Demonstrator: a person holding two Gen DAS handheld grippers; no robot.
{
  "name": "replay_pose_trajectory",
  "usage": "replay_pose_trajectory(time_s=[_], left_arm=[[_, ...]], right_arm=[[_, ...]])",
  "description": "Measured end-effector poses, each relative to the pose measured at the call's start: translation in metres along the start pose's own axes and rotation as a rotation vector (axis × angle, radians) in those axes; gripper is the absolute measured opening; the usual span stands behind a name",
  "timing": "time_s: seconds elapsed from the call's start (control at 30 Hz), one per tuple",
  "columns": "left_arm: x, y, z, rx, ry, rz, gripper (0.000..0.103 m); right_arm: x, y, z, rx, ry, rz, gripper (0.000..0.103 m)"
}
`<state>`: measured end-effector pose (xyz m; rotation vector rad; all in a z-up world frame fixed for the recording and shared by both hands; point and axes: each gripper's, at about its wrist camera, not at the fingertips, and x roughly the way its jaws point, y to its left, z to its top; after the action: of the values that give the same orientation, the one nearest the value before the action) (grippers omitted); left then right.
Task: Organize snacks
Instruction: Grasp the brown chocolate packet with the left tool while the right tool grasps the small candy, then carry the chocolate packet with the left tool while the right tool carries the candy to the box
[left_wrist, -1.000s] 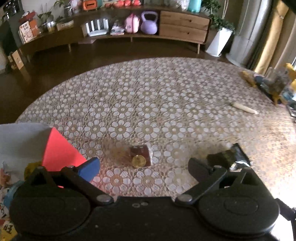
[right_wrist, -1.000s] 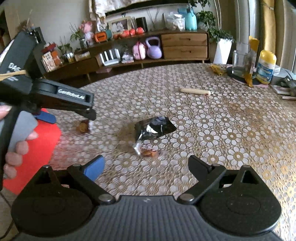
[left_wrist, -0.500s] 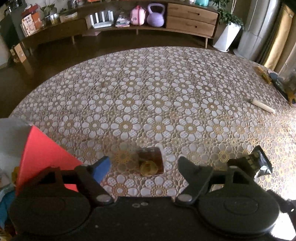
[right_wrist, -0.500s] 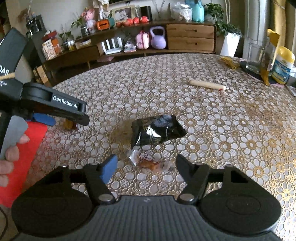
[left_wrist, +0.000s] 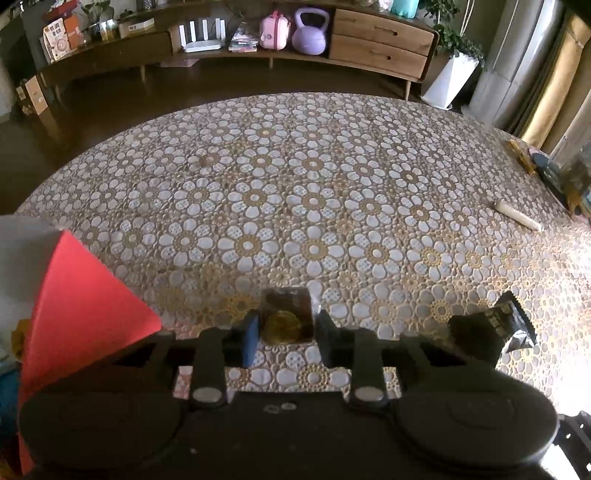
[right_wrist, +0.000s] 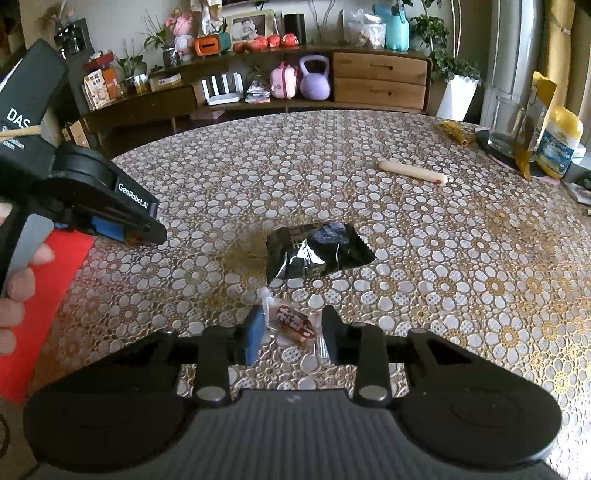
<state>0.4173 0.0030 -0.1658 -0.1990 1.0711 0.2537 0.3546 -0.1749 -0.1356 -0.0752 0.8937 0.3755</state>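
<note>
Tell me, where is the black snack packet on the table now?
In the right wrist view the black snack packet lies flat mid-table, just beyond the small clear-wrapped candy between the right gripper's fingers; the sausage stick lies farther back right.

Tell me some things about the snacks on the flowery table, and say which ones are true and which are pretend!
1. The left gripper has its fingers on either side of a brown snack packet with a gold coin shape. True.
2. The black foil snack bag is inside the right gripper. False: the bag lies on the tablecloth beyond it; a small clear-wrapped candy sits between the right gripper's fingers.
3. A pale sausage stick lies alone farther out on the table. True.
4. The purple kettlebell sits on the table. False: it is on the wooden shelf unit behind the table.
5. The yellow bottle lies flat beside the candy. False: it stands upright far off, near the glass jar.
</note>
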Motion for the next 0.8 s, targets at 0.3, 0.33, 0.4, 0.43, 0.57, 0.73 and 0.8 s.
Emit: replay_pose_trajectory(time_s=[0.3, 0.33, 0.4, 0.43, 0.57, 0.73, 0.8], left_arm=[[-0.043, 0.004, -0.032, 0.014, -0.007, -0.034, 0.029], [-0.049, 0.004, -0.035, 0.018, -0.008, -0.041, 0.029], [-0.061, 0.003, -0.042, 0.032, -0.010, -0.057, 0.029], [-0.066, 0.001, -0.044, 0.038, -0.009, -0.063, 0.029], [-0.090, -0.004, -0.060, 0.063, -0.006, -0.093, 0.029], [-0.107, -0.005, -0.063, 0.099, -0.005, -0.126, 0.029], [-0.105, -0.004, -0.057, 0.109, -0.004, -0.130, 0.029]], right_arm=[[-0.026, 0.002, -0.013, 0.045, 0.010, 0.006, 0.012], [-0.030, 0.001, -0.015, 0.054, 0.008, 0.008, 0.012], [-0.041, -0.001, -0.018, 0.081, 0.009, 0.010, 0.012], [-0.045, -0.002, -0.020, 0.088, 0.008, 0.011, 0.012], [-0.067, 0.001, -0.024, 0.080, -0.002, -0.007, 0.012], [-0.081, 0.000, -0.028, 0.093, 0.006, -0.014, 0.012], [-0.081, 0.000, -0.026, 0.113, 0.005, -0.011, 0.012]])
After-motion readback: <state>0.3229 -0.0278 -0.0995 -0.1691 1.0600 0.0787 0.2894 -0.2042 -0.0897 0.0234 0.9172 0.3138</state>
